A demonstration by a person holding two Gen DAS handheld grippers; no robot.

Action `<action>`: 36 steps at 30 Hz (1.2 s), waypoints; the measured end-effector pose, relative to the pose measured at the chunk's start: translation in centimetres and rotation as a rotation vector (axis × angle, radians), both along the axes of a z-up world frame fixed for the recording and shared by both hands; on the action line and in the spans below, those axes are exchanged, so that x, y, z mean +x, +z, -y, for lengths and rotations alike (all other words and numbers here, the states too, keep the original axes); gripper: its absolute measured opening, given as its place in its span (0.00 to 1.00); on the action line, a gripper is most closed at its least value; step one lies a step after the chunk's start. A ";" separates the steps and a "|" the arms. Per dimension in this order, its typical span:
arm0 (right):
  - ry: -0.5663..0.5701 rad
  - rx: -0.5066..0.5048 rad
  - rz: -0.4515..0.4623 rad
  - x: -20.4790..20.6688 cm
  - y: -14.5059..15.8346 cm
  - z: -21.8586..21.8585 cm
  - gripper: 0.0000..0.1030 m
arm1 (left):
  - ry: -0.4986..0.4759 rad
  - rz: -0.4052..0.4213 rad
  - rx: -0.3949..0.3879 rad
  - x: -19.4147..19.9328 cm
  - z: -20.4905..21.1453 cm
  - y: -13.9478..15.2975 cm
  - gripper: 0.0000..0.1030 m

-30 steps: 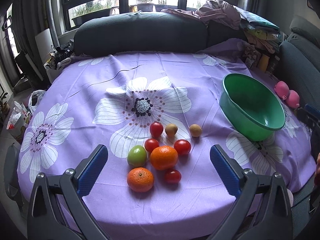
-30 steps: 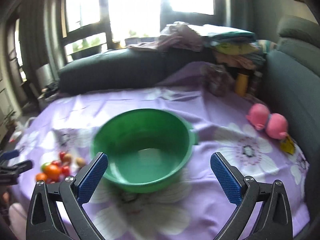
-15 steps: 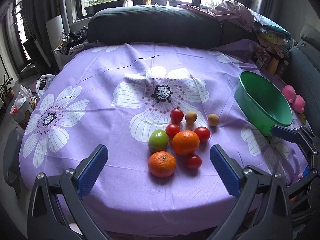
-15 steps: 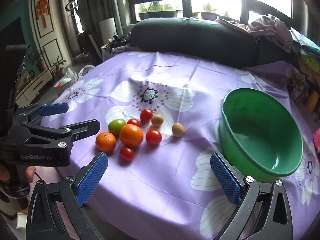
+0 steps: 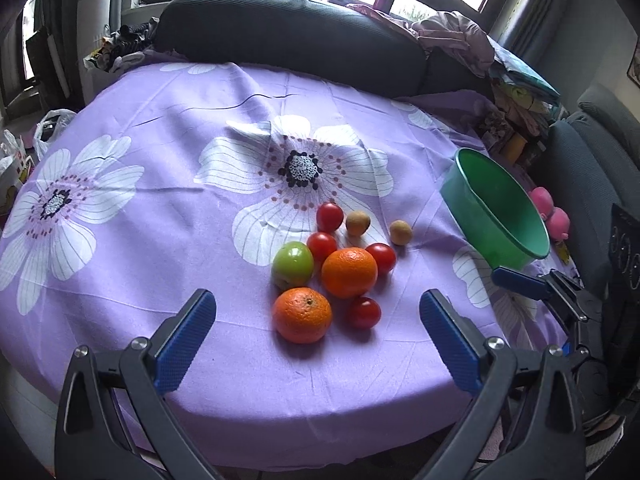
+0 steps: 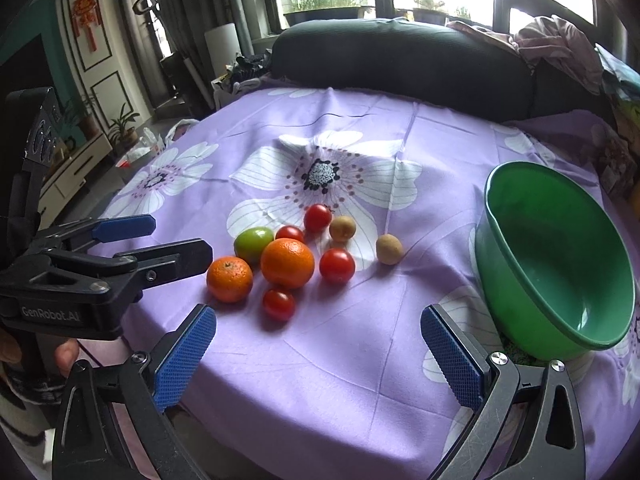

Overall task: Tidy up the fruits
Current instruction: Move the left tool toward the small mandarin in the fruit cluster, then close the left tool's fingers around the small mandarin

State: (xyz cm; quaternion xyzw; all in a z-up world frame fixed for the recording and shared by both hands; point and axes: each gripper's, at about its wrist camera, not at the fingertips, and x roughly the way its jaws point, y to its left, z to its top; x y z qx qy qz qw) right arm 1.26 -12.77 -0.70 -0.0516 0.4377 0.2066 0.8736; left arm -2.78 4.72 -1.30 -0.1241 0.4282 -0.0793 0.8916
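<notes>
Fingers (image 5: 184,344) spread over purple floral tablecloth (image 5: 160,168) — dark sofa (image 5: 288,36) behind

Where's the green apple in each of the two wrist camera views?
Left wrist: the green apple sits just right of centre, left of the big orange.
Right wrist: the green apple sits left of centre, up-left of that orange.
Shared landmark: the green bowl, at right in both.
</notes>
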 end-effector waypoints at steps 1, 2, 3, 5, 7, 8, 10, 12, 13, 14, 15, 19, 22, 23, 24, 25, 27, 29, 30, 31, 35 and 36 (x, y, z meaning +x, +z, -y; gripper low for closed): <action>0.005 0.002 -0.007 0.0 -0.2 0.0 0.98 | -0.016 -0.001 -0.009 -0.1 -0.1 -0.1 0.99; 0.013 0.005 -0.013 -0.1 -0.4 -0.1 0.97 | -0.032 -0.004 -0.026 -0.2 -0.1 -0.4 0.98; 0.025 0.012 -0.019 -0.2 -0.6 -0.1 0.94 | -0.045 -0.009 -0.051 -0.3 -0.3 -0.6 0.98; 0.043 0.026 -0.029 -0.3 -1.1 -0.2 0.93 | -0.062 -0.017 -0.086 -0.4 -0.5 -1.0 0.98; 0.051 0.049 -0.046 -0.2 -1.7 -0.2 0.87 | -0.071 -0.019 -0.098 -0.6 -0.6 -1.3 0.98; 0.054 0.068 -0.062 -0.1 -2.0 -0.1 0.83 | -0.077 -0.020 -0.100 -0.6 -0.6 -1.5 0.98; 0.066 0.102 -0.098 0.2 -2.7 -0.2 0.76 | -0.088 -0.029 -0.094 -0.5 -0.5 -1.9 0.94; 0.082 0.112 -0.108 0.3 -3.4 -0.5 0.73 | -0.095 -0.045 -0.098 -0.1 -0.6 -2.4 0.88; 0.088 0.110 -0.110 0.3 -3.6 -0.7 0.70 | -0.098 -0.051 -0.102 0.1 -0.6 -2.5 0.83; 0.097 0.110 -0.113 0.4 -3.9 -0.9 0.68 | -0.099 -0.056 -0.098 0.3 -0.6 -2.7 0.81; 0.101 0.110 -0.118 0.5 -4.1 -1.1 0.64 | -0.100 -0.059 -0.091 0.5 -0.6 -2.8 0.81; 0.100 0.117 -0.130 1.0 -4.7 -1.6 0.57 | -0.115 -0.070 -0.086 1.0 -0.6 -3.4 0.73; 0.128 0.143 -0.125 1.0 -4.6 -2.0 0.53 | -0.129 -0.074 -0.111 1.3 -1.1 -3.7 0.70; 0.146 0.155 -0.128 1.0 -4.6 -2.3 0.53 | -0.128 -0.078 -0.120 1.5 -1.3 -3.8 0.70; 0.165 0.165 -0.128 0.9 -4.6 -2.6 0.53 | -0.127 -0.084 -0.131 1.7 -1.5 -3.9 0.70; 0.189 0.173 -0.128 0.8 -4.6 -3.0 0.53 | -0.124 -0.091 -0.143 1.9 -1.7 -4.1 0.70; 0.224 0.182 -0.125 0.8 -4.7 -3.9 0.53 | -0.121 -0.096 -0.153 2.1 -1.8 -4.2 0.71; 0.245 0.173 -0.126 1.1 -5.0 -4.9 0.53 | -0.121 -0.100 -0.162 2.4 -1.9 -4.3 0.70; 0.244 0.159 -0.124 1.3 -5.1 -5.3 0.53 | -0.119 -0.103 -0.164 2.5 -1.9 -4.4 0.71; 0.246 0.148 -0.121 1.6 -5.2 -5.7 0.53 | -0.117 -0.104 -0.160 2.6 -2.0 -4.4 0.70; 0.245 0.118 -0.123 2.7 -5.7 -6.7 0.52 | -0.118 -0.107 -0.150 2.9 -2.2 -4.5 0.66; 0.248 0.122 -0.122 2.8 -5.7 -6.9 0.52 | -0.115 -0.107 -0.148 2.9 -2.3 -4.6 0.64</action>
